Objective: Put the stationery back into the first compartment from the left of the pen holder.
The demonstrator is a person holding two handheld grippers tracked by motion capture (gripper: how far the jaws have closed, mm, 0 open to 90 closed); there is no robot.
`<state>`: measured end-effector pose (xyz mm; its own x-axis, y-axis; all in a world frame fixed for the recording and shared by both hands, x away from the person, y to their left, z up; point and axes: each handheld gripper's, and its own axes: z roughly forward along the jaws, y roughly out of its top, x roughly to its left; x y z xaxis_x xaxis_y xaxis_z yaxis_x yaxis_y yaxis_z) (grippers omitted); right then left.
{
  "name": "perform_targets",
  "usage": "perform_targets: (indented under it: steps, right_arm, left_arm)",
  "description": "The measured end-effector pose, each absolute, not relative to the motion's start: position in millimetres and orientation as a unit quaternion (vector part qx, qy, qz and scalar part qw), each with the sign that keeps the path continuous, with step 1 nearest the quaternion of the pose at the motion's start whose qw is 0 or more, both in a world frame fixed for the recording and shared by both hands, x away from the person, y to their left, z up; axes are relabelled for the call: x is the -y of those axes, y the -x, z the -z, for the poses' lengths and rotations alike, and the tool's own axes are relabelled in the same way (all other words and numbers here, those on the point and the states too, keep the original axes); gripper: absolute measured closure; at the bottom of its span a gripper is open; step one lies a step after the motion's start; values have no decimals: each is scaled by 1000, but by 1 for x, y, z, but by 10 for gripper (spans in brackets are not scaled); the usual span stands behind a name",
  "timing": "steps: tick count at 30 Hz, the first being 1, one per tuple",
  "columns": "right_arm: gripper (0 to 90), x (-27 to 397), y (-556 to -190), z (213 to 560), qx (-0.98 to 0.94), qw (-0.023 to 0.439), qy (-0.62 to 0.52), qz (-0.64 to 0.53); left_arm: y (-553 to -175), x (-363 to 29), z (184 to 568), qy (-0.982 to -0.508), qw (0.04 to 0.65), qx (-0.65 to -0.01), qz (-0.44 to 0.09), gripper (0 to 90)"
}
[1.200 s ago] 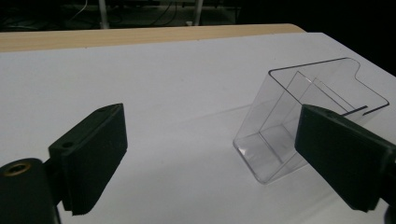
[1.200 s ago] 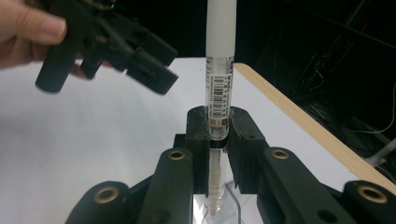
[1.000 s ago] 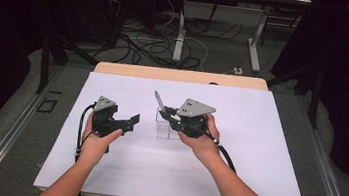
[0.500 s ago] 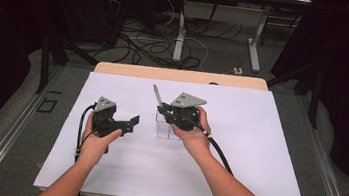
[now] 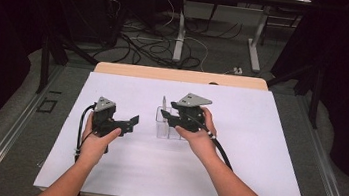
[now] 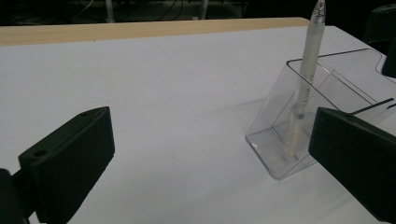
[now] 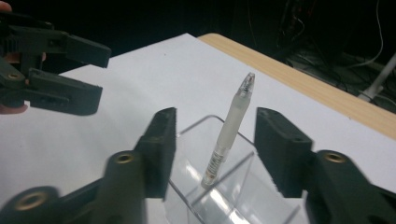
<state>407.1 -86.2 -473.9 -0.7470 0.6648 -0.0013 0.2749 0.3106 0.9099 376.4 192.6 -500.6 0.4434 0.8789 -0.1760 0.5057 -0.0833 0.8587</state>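
A frosted pen point(image 7: 231, 128) stands nearly upright in a clear plastic holder point(image 7: 219, 186) on the white mat. My right gripper point(image 7: 215, 135) is over the holder, and its jaws have just been opening. The pen stands free in the gap between them, touched by neither pad. In the high view the right gripper point(image 5: 166, 115) sits at the holder point(image 5: 166, 127) near the mat's middle, with the pen point(image 5: 163, 105) rising at its tip. My left gripper point(image 5: 131, 123) hovers open and empty to the left, aimed at the holder point(image 6: 322, 98) and the pen point(image 6: 306, 74).
The white mat point(image 5: 256, 153) covers the table, with a strip of bare wood point(image 5: 180, 75) along its far edge. Cables trail from both grippers toward the person. Past the table are a dark floor, desk legs and loose cables.
The right gripper held the pen tilted over the holder. Now the pen stands in the holder and the jaws have spread away from it. The left gripper has stayed put.
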Motion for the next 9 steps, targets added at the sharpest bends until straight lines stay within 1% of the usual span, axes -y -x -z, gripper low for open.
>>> perform_targets:
  steps: [1,3,5,9]
  right_arm:
    - [417,89,-405,473,-782,203,-304,-505]
    - [399,97,-401,472,-770,217,-312,-512]
    - [350,105,-398,469,-769,205,-324,-512]
    - [180,120,-389,464,-764,205,-342,-507]
  left_arm:
    - [-376,-193,500,-708,470,-489,-199,0]
    - [-377,-194,500,-707,471,-489,-200,0]
    - [-377,-195,500,-705,472,-490,-200,1]
    - [-377,-196,499,-704,473,-490,-203,0]
